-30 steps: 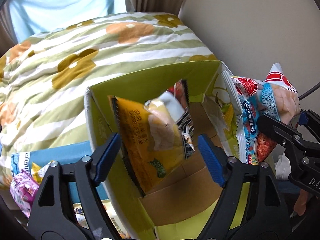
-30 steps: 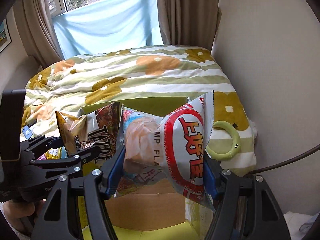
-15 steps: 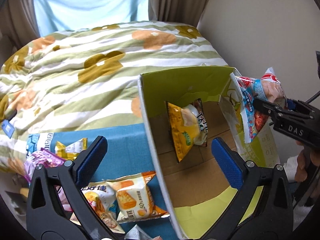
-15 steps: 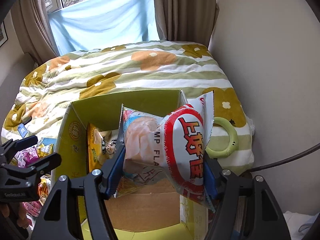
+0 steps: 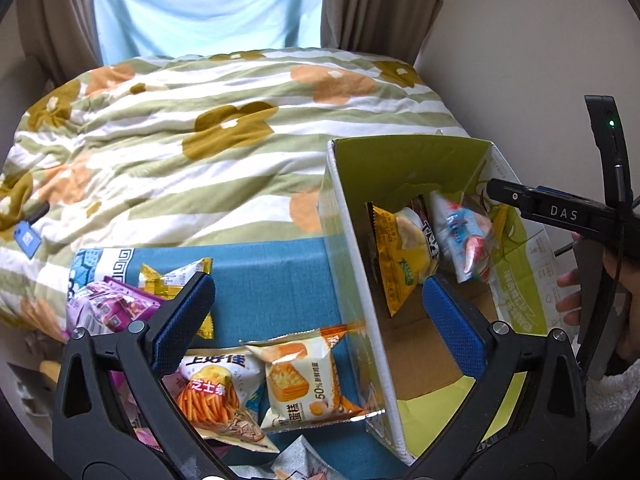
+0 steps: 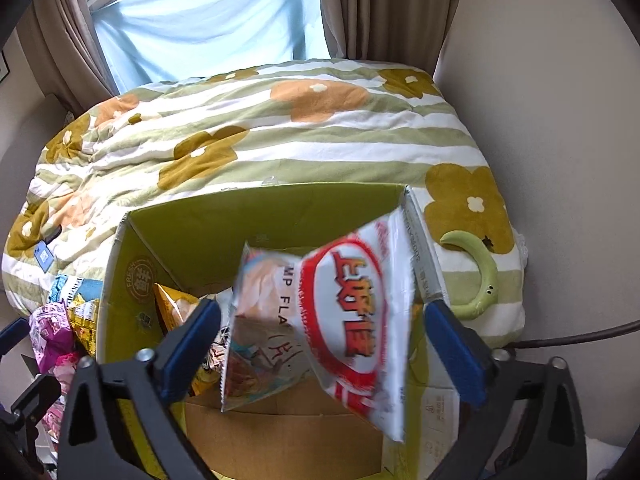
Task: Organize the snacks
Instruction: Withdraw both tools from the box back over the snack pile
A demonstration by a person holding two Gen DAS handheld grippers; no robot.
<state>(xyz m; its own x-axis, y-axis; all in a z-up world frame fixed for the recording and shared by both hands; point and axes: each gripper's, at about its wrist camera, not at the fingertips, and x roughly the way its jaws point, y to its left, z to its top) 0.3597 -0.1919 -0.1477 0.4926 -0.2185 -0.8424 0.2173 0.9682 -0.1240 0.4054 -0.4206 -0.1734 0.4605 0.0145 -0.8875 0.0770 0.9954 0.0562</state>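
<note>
A green cardboard box (image 5: 400, 164) (image 6: 260, 216) stands open on the bed. Inside it a yellow snack bag (image 5: 400, 256) leans upright. My right gripper (image 6: 320, 344) hangs over the box with its jaws opening. The white and red shrimp-chip bag (image 6: 344, 308) is blurred between the pads, loose from them, and shows in the box (image 5: 460, 236) too. My left gripper (image 5: 320, 324) is open and holds nothing, above the box's left wall. Below it lie a cheese-stick bag (image 5: 212, 396) and an egg-cake packet (image 5: 304, 384) on a blue box (image 5: 276, 272).
Purple packets (image 5: 104, 308) (image 6: 52, 328) and a yellow packet (image 5: 172, 276) lie at the left of the blue box. A green ring toy (image 6: 480, 276) rests on the flowered quilt (image 5: 200, 128) right of the box. A wall runs along the right side.
My right gripper's jaws opened and the shrimp-chip bag dropped down into the box. My left gripper swung left from above the box, so the loose snacks on the blue box came into view.
</note>
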